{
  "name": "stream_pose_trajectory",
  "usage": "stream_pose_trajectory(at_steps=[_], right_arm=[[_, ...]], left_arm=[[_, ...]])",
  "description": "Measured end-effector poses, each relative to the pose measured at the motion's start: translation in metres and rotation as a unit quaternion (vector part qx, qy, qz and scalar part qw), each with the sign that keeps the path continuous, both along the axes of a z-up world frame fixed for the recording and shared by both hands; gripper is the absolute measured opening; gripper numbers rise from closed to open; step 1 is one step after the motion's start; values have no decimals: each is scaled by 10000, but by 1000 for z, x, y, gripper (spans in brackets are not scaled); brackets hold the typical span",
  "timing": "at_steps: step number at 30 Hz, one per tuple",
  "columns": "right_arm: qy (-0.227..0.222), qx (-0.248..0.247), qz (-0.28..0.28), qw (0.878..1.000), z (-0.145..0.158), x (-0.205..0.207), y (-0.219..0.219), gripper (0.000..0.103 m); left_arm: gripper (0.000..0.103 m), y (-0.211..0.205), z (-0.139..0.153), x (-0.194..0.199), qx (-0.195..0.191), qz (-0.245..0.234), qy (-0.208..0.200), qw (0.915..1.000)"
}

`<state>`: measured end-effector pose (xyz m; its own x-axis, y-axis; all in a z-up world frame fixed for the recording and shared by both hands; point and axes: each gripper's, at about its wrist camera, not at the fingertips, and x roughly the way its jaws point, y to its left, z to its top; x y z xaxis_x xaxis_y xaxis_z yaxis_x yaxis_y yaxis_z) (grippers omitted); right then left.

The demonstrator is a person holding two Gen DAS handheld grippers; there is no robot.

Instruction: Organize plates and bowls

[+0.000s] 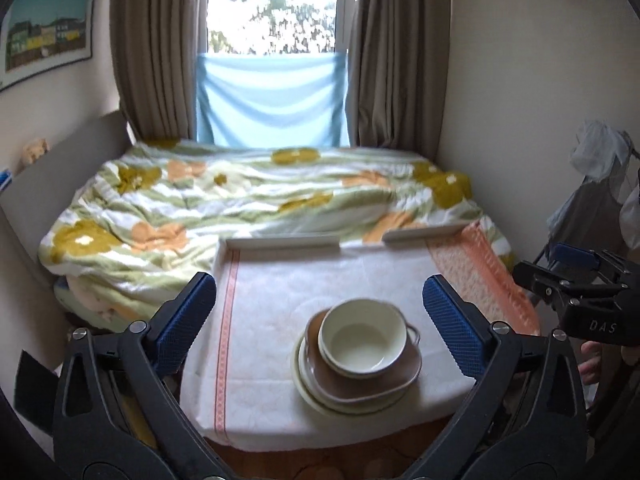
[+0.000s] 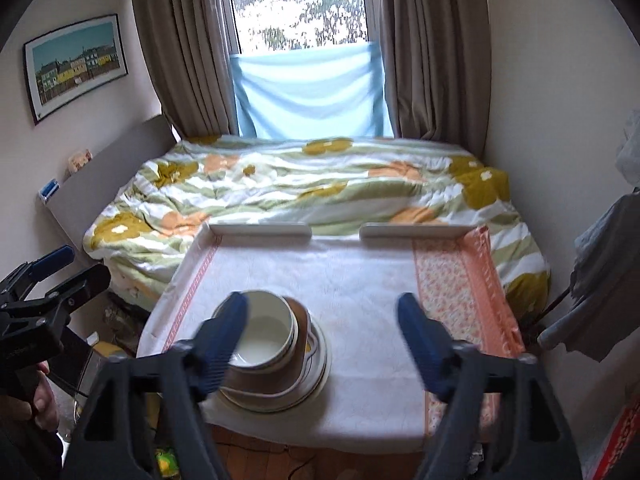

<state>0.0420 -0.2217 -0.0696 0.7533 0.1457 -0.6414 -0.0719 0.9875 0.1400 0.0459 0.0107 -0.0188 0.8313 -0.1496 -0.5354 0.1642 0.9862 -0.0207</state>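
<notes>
We see our left gripper (image 1: 318, 312) spread wide, nothing between its fingers; the cream bowl (image 1: 359, 338) sits just beyond, nested on a brown dish (image 1: 384, 380) atop stacked cream plates (image 1: 316, 394) on the towel-covered tray (image 1: 280, 242). Our right gripper (image 2: 324, 344), also spread, hangs right of the stack.

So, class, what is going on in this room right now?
A person holds a claw in each hand above a cloth-covered table at the foot of a bed. Both the left claw and the right claw are open and hold nothing. A pale bowl sits on a brown dish, on top of pale plates, stacked near the table's front edge.
</notes>
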Motion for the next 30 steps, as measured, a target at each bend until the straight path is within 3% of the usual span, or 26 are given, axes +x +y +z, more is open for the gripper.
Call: stream_pose_trajectory(at_steps=[4, 11, 30], right_arm=[[-450, -104, -171, 9988, 30, -14, -9, 102], [-1041, -350, -454, 9929, 47, -36, -14, 102], [-1113, -367, -552, 9916, 44, -42, -19, 102]], left_arm=[[103, -5, 22, -20, 80, 372, -563, 9977], [103, -15, 15, -31, 132, 423, -565, 9974], [103, -22, 17, -40, 111, 481, -791, 9956]])
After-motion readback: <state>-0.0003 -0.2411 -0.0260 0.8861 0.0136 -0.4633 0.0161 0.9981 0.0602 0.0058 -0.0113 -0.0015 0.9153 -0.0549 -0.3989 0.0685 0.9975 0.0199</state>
